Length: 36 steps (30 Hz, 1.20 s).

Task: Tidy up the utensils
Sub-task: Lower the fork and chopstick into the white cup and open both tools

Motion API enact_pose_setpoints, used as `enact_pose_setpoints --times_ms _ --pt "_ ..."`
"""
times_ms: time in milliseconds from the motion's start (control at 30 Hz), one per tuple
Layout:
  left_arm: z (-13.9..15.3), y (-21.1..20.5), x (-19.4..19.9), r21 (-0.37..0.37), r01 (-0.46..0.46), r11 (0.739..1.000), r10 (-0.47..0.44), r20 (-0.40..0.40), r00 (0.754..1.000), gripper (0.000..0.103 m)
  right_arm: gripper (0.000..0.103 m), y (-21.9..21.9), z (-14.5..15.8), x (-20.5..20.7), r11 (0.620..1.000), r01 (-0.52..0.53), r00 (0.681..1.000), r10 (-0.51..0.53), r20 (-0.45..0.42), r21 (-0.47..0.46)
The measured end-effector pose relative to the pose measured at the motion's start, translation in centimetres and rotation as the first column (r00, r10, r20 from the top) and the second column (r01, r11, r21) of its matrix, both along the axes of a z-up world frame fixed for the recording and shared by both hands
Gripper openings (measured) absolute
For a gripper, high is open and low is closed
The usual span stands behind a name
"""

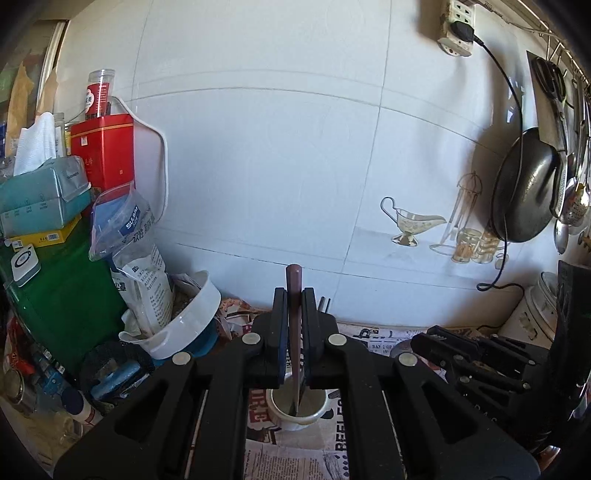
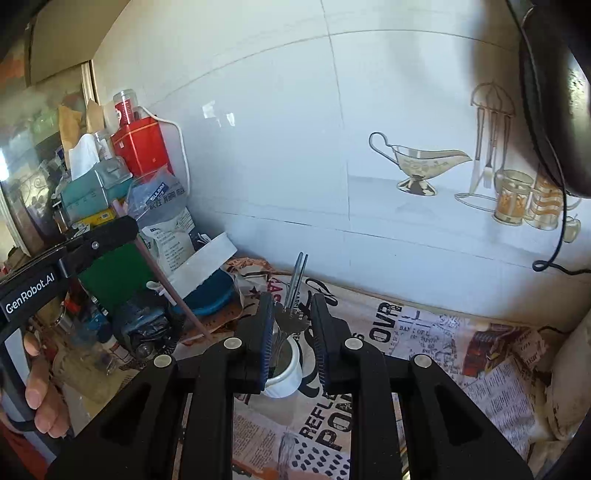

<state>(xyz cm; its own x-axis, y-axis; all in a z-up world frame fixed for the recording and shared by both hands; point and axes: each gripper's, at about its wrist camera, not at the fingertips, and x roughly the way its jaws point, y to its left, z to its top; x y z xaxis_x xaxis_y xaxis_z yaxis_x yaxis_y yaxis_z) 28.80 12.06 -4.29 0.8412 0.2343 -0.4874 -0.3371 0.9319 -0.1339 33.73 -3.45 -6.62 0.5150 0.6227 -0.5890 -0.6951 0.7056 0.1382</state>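
Left gripper [image 1: 294, 317] clenched on brown chopstick [image 1: 294, 332], held near-upright, lower tip down inside white cup [image 1: 297, 415] at 6 o'clock of left wrist view, thick end poking up past the fingertips. In right wrist view, same chopstick [image 2: 168, 284] running diagonal from 10 o'clock down toward centre, left gripper body [image 2: 74, 254] at 9 o'clock with a hand [image 2: 40, 398] on its handle at 8 o'clock.

Right gripper [image 2: 291, 321] released, jaws apart, straddling cup [image 2: 286, 373]; cup rim touching or just beside left blue pad, cannot tell which. Metal utensils [image 2: 291, 325] standing in cup between the jaws, metal chopsticks [image 2: 297, 280] sticking out toward 12 o'clock. Right gripper [image 1: 476, 354] also visible at 4 o'clock in left wrist view.

Cup on newspaper-print table cover [image 2: 443, 332]. Clutter at 9 o'clock: tilted white bowl [image 1: 188, 317], red tin [image 1: 103, 151], tissue box [image 1: 40, 188], plastic bags [image 1: 129, 229]. Black pan [image 1: 524, 184] hanging on tiled wall [image 1: 277, 147] at 3 o'clock, power strip [image 1: 458, 26] at 1 o'clock.
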Motion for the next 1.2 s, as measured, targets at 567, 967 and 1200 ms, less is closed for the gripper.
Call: enact_pose_setpoints --times_ms 567,967,1200 --pt "-8.2 3.2 5.7 -0.095 -0.083 0.992 0.062 -0.202 0.977 0.005 0.018 5.9 -8.0 3.7 0.976 -0.157 0.98 0.135 -0.144 -0.154" --pt "-8.9 2.2 6.6 -0.076 -0.049 0.996 0.027 -0.269 0.963 0.005 0.02 6.1 -8.7 3.8 0.968 -0.17 0.977 0.141 -0.16 -0.187" --pt "-6.8 1.1 5.0 -0.06 -0.02 0.998 0.006 -0.236 0.972 0.008 0.022 4.7 -6.9 2.8 0.974 -0.15 0.983 0.129 -0.128 -0.172"
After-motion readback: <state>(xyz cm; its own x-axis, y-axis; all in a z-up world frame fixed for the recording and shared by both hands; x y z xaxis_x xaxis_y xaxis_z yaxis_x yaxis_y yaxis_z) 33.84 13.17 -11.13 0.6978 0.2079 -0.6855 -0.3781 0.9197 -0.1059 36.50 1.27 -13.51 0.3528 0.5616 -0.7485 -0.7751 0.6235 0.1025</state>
